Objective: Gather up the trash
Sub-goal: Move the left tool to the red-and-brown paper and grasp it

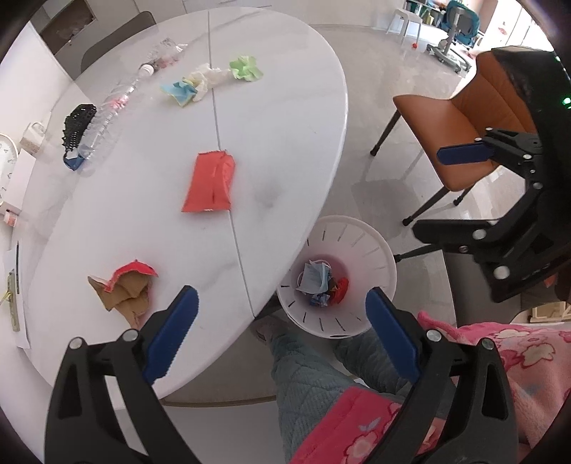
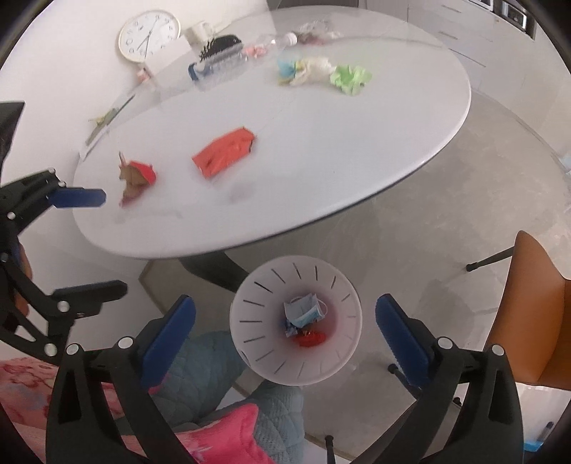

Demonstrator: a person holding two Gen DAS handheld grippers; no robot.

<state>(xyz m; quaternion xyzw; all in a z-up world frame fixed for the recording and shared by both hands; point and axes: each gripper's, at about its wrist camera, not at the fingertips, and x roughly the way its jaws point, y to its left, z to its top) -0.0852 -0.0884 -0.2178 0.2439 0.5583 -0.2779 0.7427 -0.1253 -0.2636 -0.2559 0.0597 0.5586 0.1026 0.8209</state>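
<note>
A white slotted trash bin [image 1: 371, 250] [image 2: 335, 278] stands on the floor by the table's near edge; a blue face mask [image 2: 303, 310] and red scraps lie inside. On the white oval table [image 1: 278, 107] [image 2: 392, 142] lie a red packet [image 1: 210, 183] [image 2: 223, 151], a torn red-and-brown wrapper [image 1: 125, 289] [image 2: 137, 176], crumpled blue, white and green papers [image 1: 210, 76] [image 2: 323, 73] and a clear plastic bottle [image 1: 107, 114] [image 2: 228, 59]. My left gripper [image 1: 282, 321] is open and empty over the table edge and bin. My right gripper [image 2: 285, 328] is open and empty above the bin.
An orange chair [image 1: 474, 117] [image 2: 528, 314] stands right of the bin. A black brush [image 1: 76, 125], a wall clock [image 2: 148, 34] and a cup [image 2: 200, 30] sit at the table's far side. The person's legs [image 1: 310, 374] are below the grippers.
</note>
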